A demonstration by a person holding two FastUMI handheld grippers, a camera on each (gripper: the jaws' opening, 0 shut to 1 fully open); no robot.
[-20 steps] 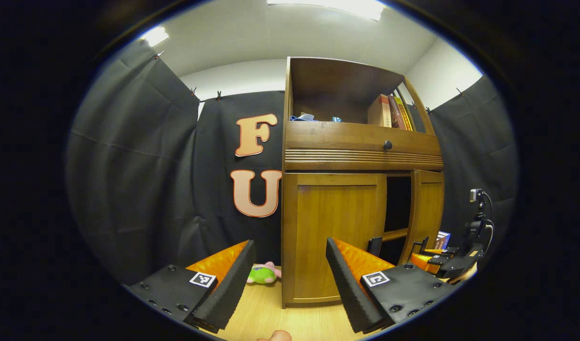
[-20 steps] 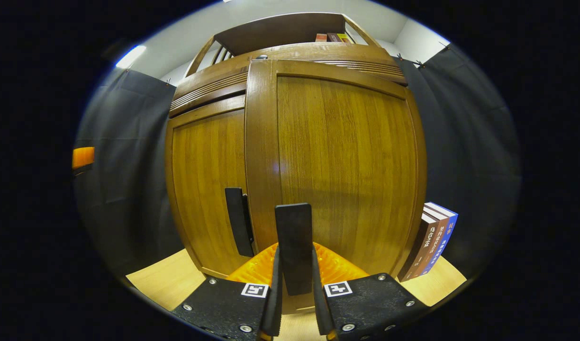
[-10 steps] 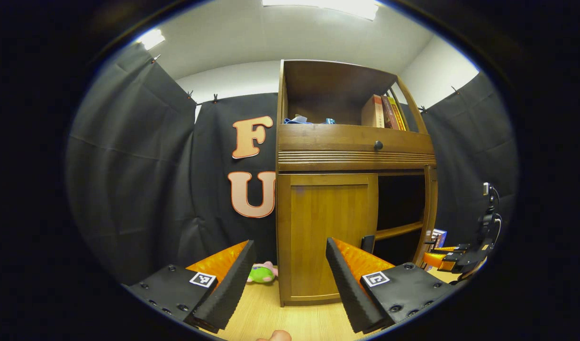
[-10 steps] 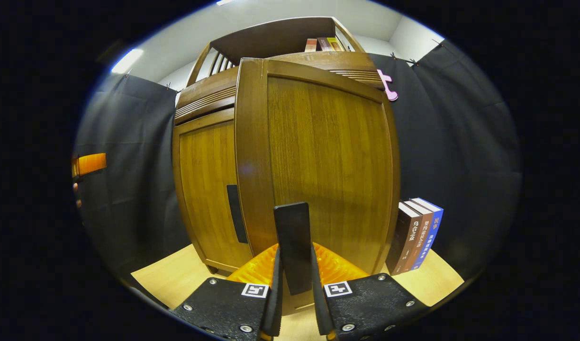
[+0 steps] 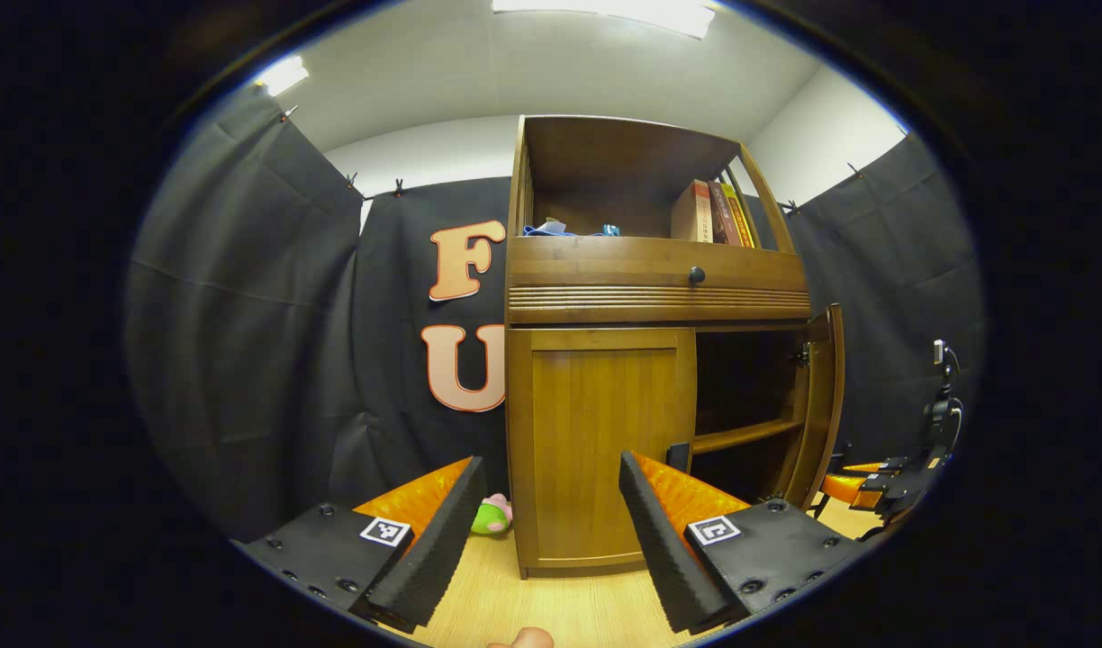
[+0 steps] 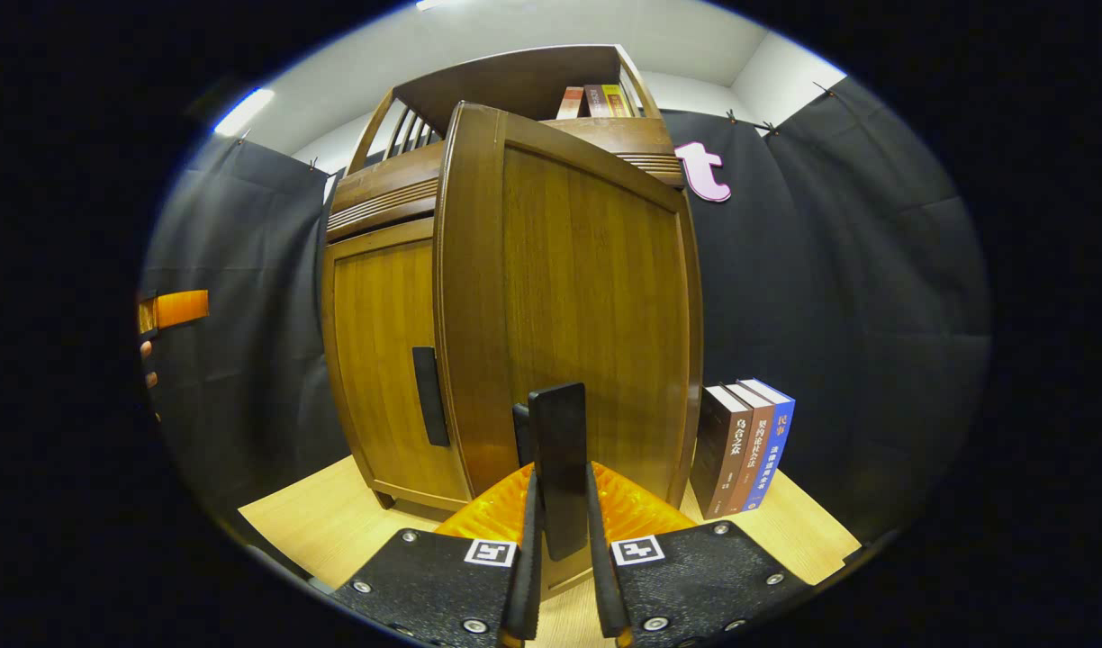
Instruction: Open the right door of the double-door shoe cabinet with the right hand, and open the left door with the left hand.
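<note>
The right tongs [image 6: 560,540] are closed on the black handle [image 6: 560,468] of the right door [image 6: 587,306], which is swung wide open. The left tongs [image 5: 542,531] are held wide open, apart from the cabinet [image 5: 659,279]. The left door [image 5: 600,432] is shut. Books [image 6: 745,445] stand beside the cabinet.

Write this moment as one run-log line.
right gripper: shut on right door handle | right door: swung open | left gripper: open | left door: closed
</note>
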